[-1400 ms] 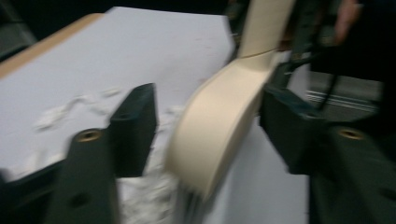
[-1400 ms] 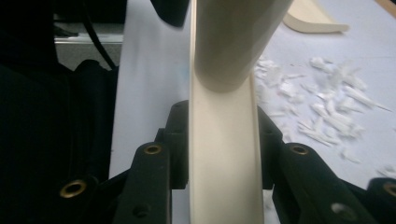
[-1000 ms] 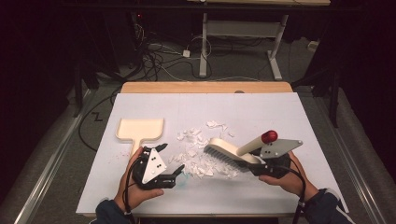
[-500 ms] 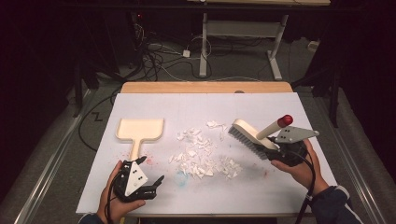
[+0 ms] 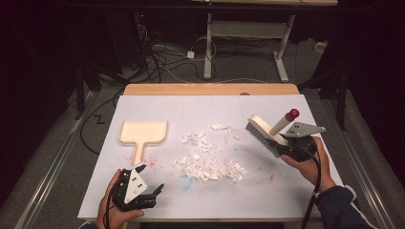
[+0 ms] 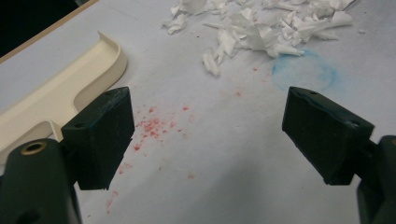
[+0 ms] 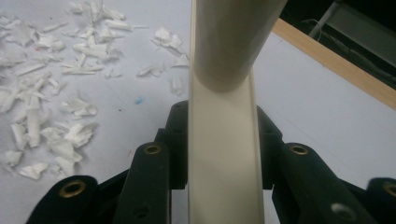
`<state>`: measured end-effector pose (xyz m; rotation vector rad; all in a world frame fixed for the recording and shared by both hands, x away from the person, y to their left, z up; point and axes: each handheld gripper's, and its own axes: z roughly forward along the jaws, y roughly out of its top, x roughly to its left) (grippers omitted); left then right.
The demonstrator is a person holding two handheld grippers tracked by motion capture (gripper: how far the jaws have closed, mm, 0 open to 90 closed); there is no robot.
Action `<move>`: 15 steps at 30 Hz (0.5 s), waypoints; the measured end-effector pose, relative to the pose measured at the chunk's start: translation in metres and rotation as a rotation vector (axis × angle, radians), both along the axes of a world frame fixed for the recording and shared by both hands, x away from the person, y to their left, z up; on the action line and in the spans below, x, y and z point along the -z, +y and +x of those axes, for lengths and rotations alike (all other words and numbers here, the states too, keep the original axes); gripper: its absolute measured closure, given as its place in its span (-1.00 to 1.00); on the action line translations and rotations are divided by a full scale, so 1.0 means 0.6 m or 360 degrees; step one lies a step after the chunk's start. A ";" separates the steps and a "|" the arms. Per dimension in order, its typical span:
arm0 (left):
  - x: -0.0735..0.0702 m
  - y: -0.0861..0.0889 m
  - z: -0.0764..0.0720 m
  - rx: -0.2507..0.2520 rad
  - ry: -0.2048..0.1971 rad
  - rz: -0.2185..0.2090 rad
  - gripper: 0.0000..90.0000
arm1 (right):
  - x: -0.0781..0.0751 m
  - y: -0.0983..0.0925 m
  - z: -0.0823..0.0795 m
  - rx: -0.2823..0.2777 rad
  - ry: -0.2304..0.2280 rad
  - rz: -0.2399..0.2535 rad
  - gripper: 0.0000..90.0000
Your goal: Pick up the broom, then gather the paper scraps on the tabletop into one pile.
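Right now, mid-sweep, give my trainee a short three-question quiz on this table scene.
1. True or false: the right gripper is shut on the cream plastic brush with grey bristles and a red-tipped handle.
2. What lies between the jaws of the left gripper: A) the flat cream plastic dustpan, B) nothing, C) paper?
3. On which side of the pile of torn white paper scraps does the dustpan lie in the high view?

Key:
1. True.
2. B; the jaws stand open over the white tabletop.
3. To its left.
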<state>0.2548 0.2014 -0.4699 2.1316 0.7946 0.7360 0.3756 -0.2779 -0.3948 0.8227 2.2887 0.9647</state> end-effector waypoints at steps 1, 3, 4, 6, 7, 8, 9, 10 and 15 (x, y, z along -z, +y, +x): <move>0.000 0.000 0.000 -0.0003 0.0003 0.0001 -0.64 | 0.002 0.001 0.004 0.0003 0.0012 -0.0007 0.51; 0.000 0.000 0.001 -0.0008 0.0004 0.0006 -0.64 | 0.004 0.001 0.007 0.0009 0.0014 -0.0017 0.51; 0.000 0.000 0.001 -0.0008 0.0004 0.0006 -0.64 | 0.005 0.002 0.012 0.0022 0.0009 -0.0034 0.51; 0.000 0.001 0.000 -0.0012 0.0007 0.0020 -0.64 | 0.007 0.003 0.026 0.0047 -0.0004 -0.0056 0.51; 0.000 0.001 0.000 -0.0012 0.0007 0.0020 -0.64 | 0.007 0.003 0.026 0.0047 -0.0004 -0.0056 0.51; -0.001 0.002 -0.001 -0.0013 0.0005 0.0012 -0.64 | 0.010 0.004 0.038 0.0077 0.0000 -0.0070 0.51; -0.002 0.002 -0.001 -0.0019 -0.0002 0.0005 -0.64 | 0.012 0.005 0.043 0.0085 -0.0013 -0.0087 0.51; -0.002 0.002 -0.002 -0.0022 -0.0004 0.0006 -0.64 | 0.016 0.008 0.051 0.0117 -0.0015 -0.0106 0.51; -0.001 0.001 0.000 -0.0024 0.0004 -0.0001 -0.64 | 0.025 0.032 0.080 0.0139 -0.0072 -0.0195 0.51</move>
